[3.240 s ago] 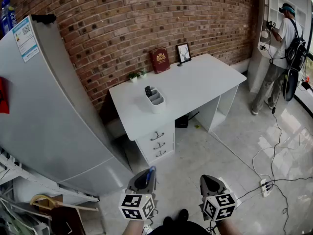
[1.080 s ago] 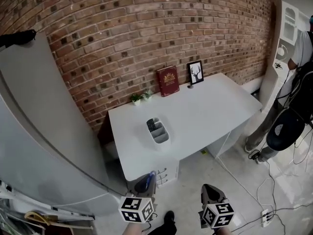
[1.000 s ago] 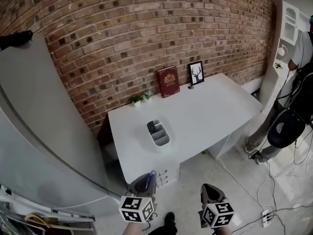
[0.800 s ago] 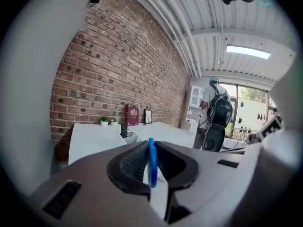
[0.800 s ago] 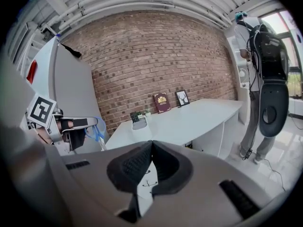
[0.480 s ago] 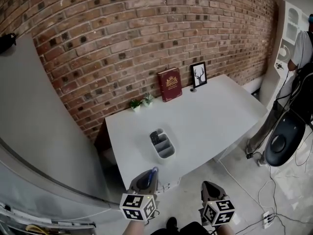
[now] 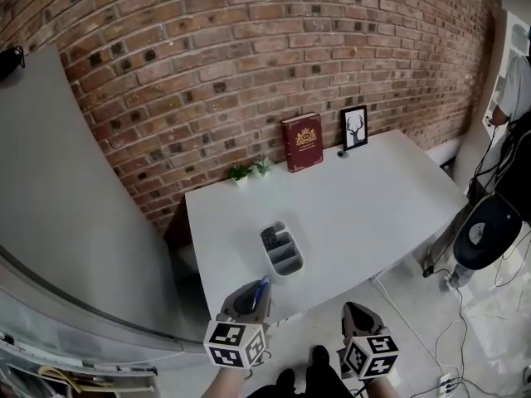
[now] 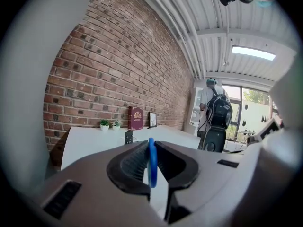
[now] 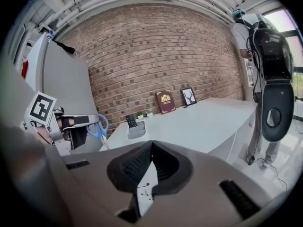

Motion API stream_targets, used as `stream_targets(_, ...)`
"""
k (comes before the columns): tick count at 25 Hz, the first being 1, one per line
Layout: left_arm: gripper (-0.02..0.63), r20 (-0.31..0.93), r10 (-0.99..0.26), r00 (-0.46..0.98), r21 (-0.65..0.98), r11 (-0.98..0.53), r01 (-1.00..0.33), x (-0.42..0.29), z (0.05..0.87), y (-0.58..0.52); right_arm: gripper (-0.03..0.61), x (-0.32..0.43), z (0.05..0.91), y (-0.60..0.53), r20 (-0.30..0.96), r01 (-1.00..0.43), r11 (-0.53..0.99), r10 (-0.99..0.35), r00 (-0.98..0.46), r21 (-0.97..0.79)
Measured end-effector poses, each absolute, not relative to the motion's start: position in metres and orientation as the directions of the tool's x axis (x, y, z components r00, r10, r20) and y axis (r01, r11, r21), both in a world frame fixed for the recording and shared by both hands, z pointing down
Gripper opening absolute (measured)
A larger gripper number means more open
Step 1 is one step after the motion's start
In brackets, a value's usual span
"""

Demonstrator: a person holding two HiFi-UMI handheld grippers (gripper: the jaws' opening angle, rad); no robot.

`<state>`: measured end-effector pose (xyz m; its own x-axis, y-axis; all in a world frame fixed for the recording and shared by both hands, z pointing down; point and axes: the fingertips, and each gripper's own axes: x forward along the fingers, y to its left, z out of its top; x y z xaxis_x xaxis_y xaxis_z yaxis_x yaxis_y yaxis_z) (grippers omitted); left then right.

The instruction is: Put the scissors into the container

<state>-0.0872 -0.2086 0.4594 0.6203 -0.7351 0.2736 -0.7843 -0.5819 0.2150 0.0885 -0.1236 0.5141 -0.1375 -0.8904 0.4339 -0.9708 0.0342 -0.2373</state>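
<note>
My left gripper (image 7: 247,299) clamps the scissors (image 8: 151,167), blue handle edge-on. Container (image 7: 292,270) lies straight ahead on the desk (image 7: 373,197), nearer this gripper. Right gripper (image 7: 357,315): jaws together, empty.

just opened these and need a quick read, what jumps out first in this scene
A red brick wall fills the back, with a white desk against it carrying a white container near its front edge and a red book standing at the wall. Nearest the camera, the left gripper is shut on blue scissors, while the right gripper is shut with nothing in it.
</note>
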Motion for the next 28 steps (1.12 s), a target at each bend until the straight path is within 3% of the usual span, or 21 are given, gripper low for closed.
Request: stream_targets(28,0.043,0.200,-0.878,0.435,0.141,-0.414,-0.899,-0.061,0.407,-0.275,0.000,0.109,0.529,-0.213,0.455,-0.910,0.318,-0.791,-0.409,-0.265)
